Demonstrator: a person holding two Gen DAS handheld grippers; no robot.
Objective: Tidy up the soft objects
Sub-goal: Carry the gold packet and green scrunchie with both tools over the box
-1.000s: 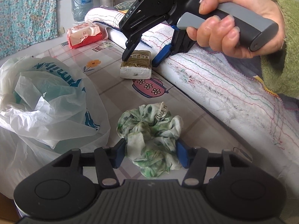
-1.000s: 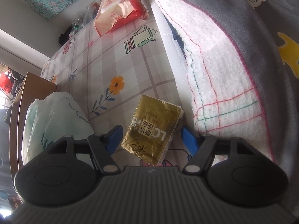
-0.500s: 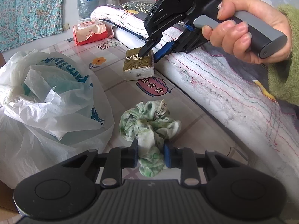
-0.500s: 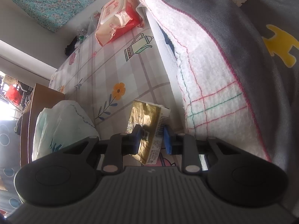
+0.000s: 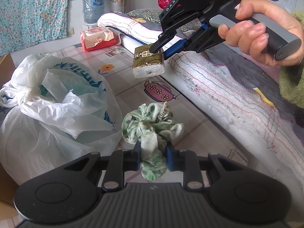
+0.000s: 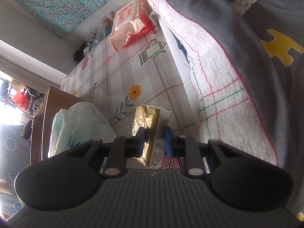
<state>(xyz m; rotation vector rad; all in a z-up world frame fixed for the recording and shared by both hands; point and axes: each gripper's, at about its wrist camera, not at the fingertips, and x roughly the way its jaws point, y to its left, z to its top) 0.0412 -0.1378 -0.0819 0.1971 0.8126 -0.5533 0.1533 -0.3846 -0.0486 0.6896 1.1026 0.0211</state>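
Jaws on both hand-held grippers have just been closing: a second ago each stood wide around its thing, and now each is clamped on it. The left hand-held gripper [image 5: 153, 156] pinches the green-and-white scrunchie [image 5: 151, 133] between its blue pads, the cloth bunched up ahead of the fingertips and a tuft hanging below them. The right hand-held gripper [image 6: 154, 139] grips the gold tissue pack [image 6: 152, 133] by its edges; in the left wrist view the same pack [image 5: 148, 62], which lay flat on the surface [image 5: 125, 87] before, now hangs tilted above the teapot print, clear of the cloth. A hand [image 5: 256, 38] with a fuzzy green sleeve holds that gripper's grey handle.

The scrunchie sits between the left pads, near the lower middle of the left view; whether its far part touches the surface cannot be told. The pack sits crosswise between the right pads, its barcode side toward the right pad.

To the left of the scrunchie, just beside it, lies a crumpled white plastic bag [image 5: 57, 102]. Along the right runs a folded white blanket [image 5: 218, 87] with coloured stitching, close to both held things. Farther back a red-and-white wipes pack [image 5: 96, 39] lies on the surface, well apart, with a water jug [image 5: 93, 7] behind it.
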